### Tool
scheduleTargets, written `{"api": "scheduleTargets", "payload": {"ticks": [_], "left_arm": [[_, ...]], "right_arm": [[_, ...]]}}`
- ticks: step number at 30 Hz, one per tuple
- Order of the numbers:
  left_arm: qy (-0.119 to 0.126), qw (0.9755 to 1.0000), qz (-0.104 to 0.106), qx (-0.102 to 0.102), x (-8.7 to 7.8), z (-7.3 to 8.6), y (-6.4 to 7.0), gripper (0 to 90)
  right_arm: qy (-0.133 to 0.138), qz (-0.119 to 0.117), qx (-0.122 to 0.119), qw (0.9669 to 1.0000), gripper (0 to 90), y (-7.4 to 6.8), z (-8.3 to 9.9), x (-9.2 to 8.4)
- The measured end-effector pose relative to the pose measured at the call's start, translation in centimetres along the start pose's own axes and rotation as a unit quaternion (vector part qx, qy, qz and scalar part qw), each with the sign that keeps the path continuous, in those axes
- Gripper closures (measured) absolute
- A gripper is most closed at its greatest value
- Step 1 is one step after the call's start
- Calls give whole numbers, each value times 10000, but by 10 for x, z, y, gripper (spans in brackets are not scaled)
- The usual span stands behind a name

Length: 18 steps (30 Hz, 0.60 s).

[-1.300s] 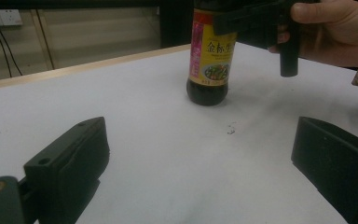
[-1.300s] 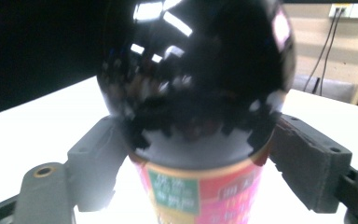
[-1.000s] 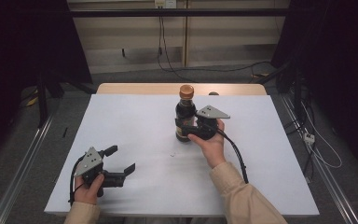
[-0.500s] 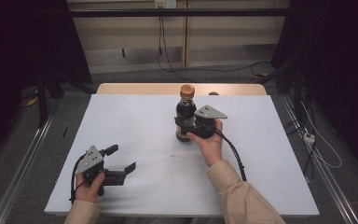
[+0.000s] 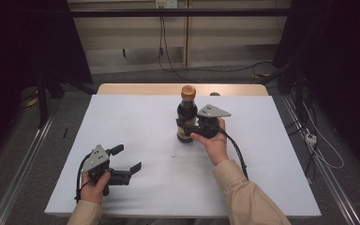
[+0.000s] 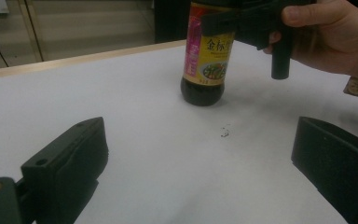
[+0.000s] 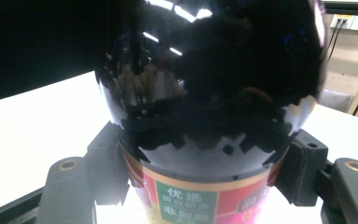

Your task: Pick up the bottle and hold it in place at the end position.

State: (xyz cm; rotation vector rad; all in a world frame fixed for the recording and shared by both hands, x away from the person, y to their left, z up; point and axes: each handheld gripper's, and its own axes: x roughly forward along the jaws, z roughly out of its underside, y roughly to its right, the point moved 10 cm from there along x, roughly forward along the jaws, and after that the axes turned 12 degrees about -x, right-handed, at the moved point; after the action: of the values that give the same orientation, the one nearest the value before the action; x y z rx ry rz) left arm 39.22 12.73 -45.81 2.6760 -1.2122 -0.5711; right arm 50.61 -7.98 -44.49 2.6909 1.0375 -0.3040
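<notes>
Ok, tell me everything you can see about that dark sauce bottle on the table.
The bottle stands upright on the white table, toward its far middle. It looks like glossy dark glass holding dark liquid, with a narrow neck and an orange-brown cap. A yellow, pink and green label with Chinese characters wraps its body. The right tool has just closed on its body, jaws pressing both sides.

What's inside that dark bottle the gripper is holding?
The bottle looks full of dark liquid, nearly black through the glass; its label pictures food. The orange-brown cap is on, so the contents cannot be checked directly. The right gripper has just closed around the body.
</notes>
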Motion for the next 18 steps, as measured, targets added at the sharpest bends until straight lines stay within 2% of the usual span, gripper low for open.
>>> {"api": "scheduleTargets", "payload": {"ticks": [4, 8, 9, 15, 18], "left_arm": [[110, 9999, -83, -43, 6, -9, 0, 31], [193, 9997, -134, 59, 8, -18, 0, 31], [188, 9997, -130, 119, 8, -20, 0, 29], [73, 9998, -167, 19, 15, -27, -1, 28], [-25, 9999, -103, -37, 19, -30, 0, 28]], "right_arm": [[14, 7, 38, 10000, 304, 0, 0, 0], [63, 18, 69, 10000, 303, 0, 0, 1], [57, 23, 61, 10000, 303, 0, 0, 1], [52, 21, 56, 10000, 303, 0, 1, 0], [52, 11, 64, 10000, 303, 0, 1, 0]]}}
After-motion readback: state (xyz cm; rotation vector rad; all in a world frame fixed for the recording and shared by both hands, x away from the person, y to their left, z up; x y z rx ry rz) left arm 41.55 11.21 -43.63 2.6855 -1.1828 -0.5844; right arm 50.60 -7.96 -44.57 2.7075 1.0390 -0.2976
